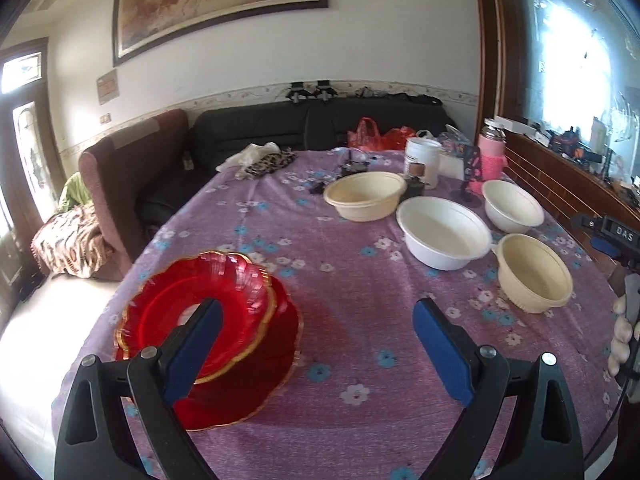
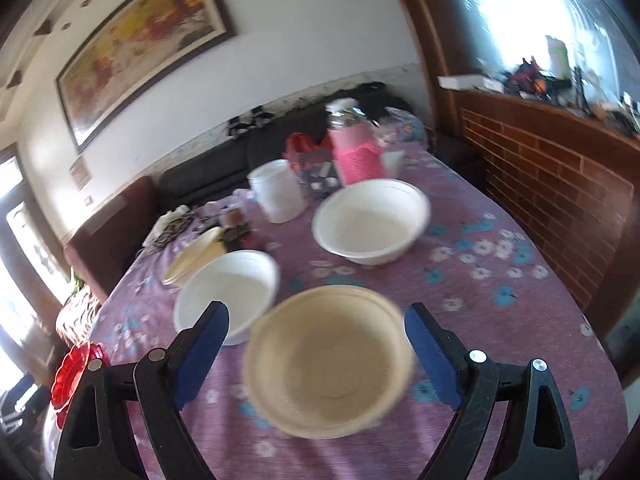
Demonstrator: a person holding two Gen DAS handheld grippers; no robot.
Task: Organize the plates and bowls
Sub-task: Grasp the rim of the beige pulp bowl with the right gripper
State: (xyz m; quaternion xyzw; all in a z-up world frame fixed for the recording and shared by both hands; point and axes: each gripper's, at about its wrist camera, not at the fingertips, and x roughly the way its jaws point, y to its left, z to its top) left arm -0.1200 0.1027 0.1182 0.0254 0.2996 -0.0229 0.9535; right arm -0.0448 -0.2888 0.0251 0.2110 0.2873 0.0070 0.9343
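Observation:
Two red glass plates [image 1: 208,328] with gold rims lie stacked near the table's left edge; they also show in the right wrist view [image 2: 74,372]. My left gripper [image 1: 316,332] is open and empty, its left finger over the plates. Four bowls sit at the right: a cream one [image 1: 366,196] at the back, a white one [image 1: 444,232], a small white one [image 1: 512,206] and a cream one [image 1: 534,278]. My right gripper [image 2: 316,340] is open, its fingers on either side of the near cream bowl [image 2: 328,360], above it.
The table has a purple flowered cloth [image 1: 352,320]. At its far end stand a white tub [image 1: 422,160], a pink flask [image 1: 492,156] and small clutter. A black sofa [image 1: 280,128] lies behind, a brick-fronted counter [image 2: 552,184] to the right.

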